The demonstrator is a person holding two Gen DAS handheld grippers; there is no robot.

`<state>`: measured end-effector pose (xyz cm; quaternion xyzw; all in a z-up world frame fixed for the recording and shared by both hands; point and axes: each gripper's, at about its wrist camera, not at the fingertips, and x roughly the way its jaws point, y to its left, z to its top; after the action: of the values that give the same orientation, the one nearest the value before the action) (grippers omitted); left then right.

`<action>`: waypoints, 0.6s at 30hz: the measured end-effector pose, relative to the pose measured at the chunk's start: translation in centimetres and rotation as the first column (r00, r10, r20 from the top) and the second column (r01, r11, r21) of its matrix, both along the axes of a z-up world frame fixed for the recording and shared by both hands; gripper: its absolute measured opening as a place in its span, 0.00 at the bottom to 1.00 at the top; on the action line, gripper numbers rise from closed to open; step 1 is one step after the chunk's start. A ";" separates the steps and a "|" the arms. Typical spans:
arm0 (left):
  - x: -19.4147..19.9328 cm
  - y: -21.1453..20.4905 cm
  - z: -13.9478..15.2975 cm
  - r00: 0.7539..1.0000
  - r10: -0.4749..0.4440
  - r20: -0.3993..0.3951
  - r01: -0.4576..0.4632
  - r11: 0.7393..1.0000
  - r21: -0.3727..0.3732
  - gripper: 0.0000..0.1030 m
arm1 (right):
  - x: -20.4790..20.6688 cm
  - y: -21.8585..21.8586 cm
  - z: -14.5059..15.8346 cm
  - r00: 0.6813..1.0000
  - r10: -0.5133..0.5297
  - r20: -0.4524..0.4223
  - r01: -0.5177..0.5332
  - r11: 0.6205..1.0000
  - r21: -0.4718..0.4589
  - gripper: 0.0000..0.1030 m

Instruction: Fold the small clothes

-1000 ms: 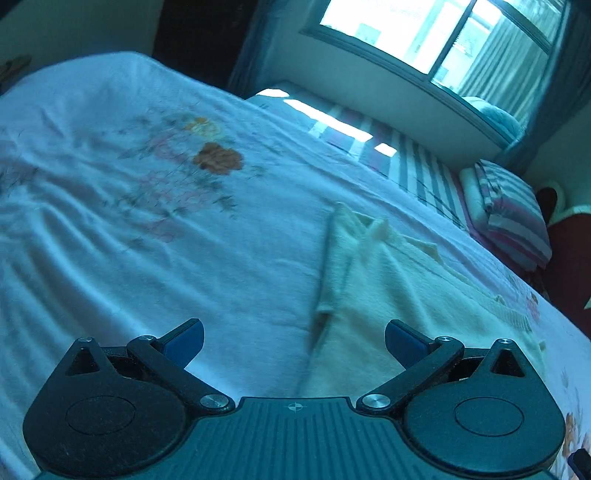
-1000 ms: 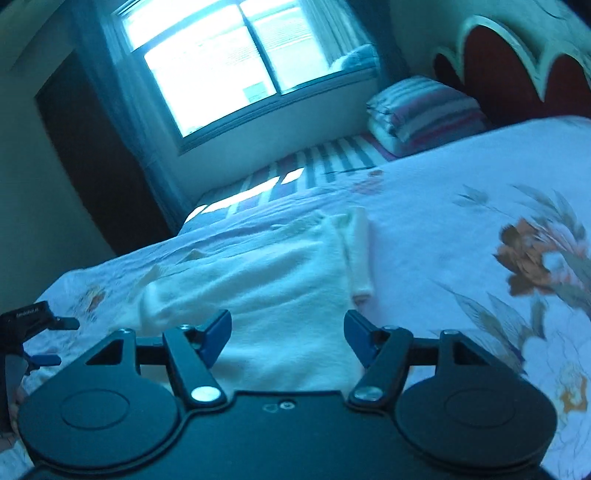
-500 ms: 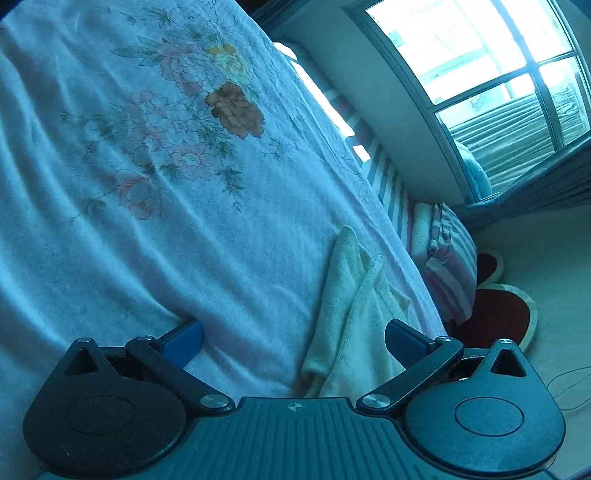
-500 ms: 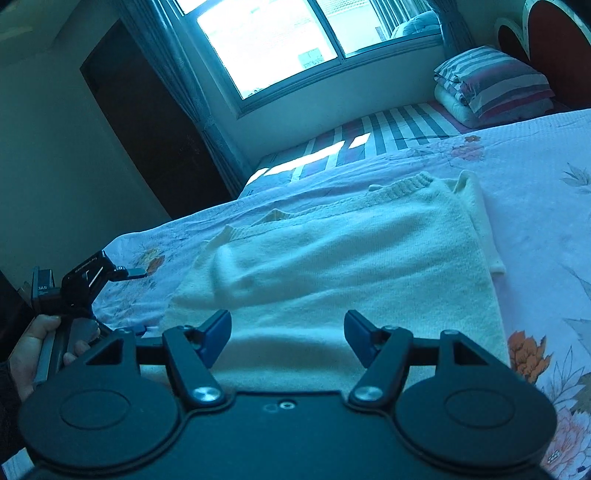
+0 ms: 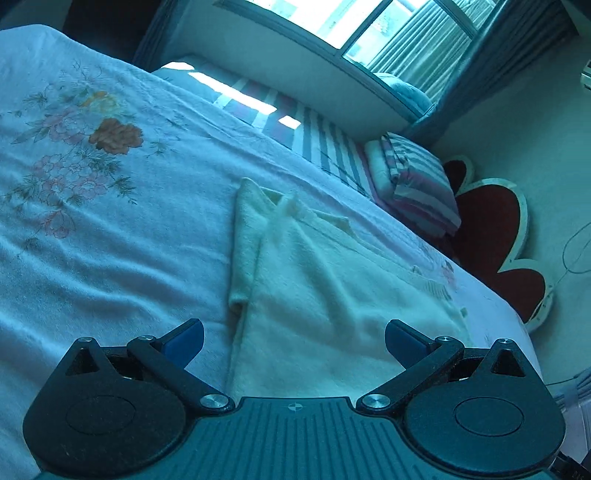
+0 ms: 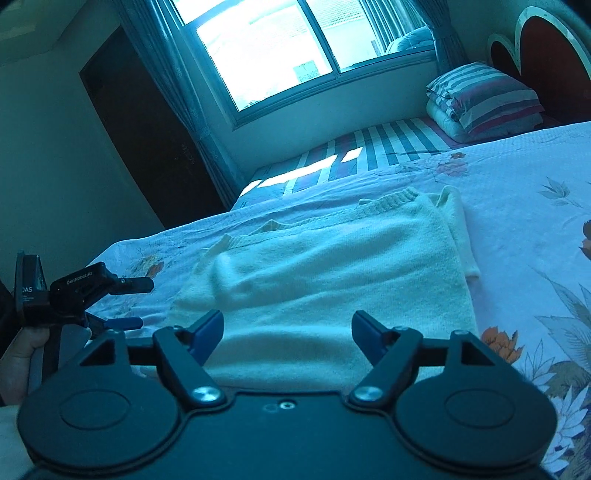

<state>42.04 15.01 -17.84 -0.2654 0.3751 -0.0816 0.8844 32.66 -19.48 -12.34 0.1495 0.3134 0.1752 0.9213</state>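
Daylight from a wide window (image 5: 354, 33) falls across a bed covered by a pale floral bedspread (image 5: 92, 229), with a striped folded quilt (image 5: 413, 184) at the upper right of the left wrist view and a red scalloped headboard (image 5: 491, 236) beyond it. In this view a cream knitted sweater (image 5: 325, 295) lies flat on the bedspread at centre, running from the middle of the frame down to the bottom edge, one sleeve doubled over along its left side. The left gripper (image 5: 293, 336) stands with its blue-padded jaws spread wide, nothing between the pads; the sweater's near left edge lies just past them.

From the right wrist view the same sweater (image 6: 332, 266) fills the centre, its ribbed hem toward the upper middle and a folded sleeve along its right edge. The right gripper (image 6: 288, 330) has its jaws opening, apart over the near edge of the knit, with no cloth pinched between them. At the left edge a hand (image 6: 26, 350) holds the left gripper (image 6: 133, 302) low beside the bedspread, jaws apart and empty.

My reading is that the sleeves are already turned in and both grippers are released between folds. The next move seems to call for each gripper to take a near corner of the sweater and carry that edge over toward the far hem, keeping the two sides level so the fold lands square.
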 end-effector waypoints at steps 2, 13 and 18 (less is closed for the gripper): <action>-0.5 0.6 -0.2 1.000 -0.015 0.003 0.015 0.998 -0.055 1.00 | -0.7 0.2 0.1 1.000 -0.002 -0.008 0.002 1.000 0.003 0.74; -2.7 5.5 -3.0 0.999 0.018 -0.045 -0.029 0.970 -0.243 1.00 | -1.0 0.0 -2.7 0.989 -0.084 -0.123 0.089 0.995 0.041 0.67; -4.8 5.9 -4.3 0.997 0.027 -0.078 -0.053 0.934 -0.352 1.00 | -1.0 1.5 -1.7 0.996 -0.022 -0.091 0.025 0.999 0.032 0.67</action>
<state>37.23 20.87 -22.17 -0.4306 0.3804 -0.1203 0.8096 31.63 -17.96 -14.06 0.1763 0.3501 0.1624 0.9055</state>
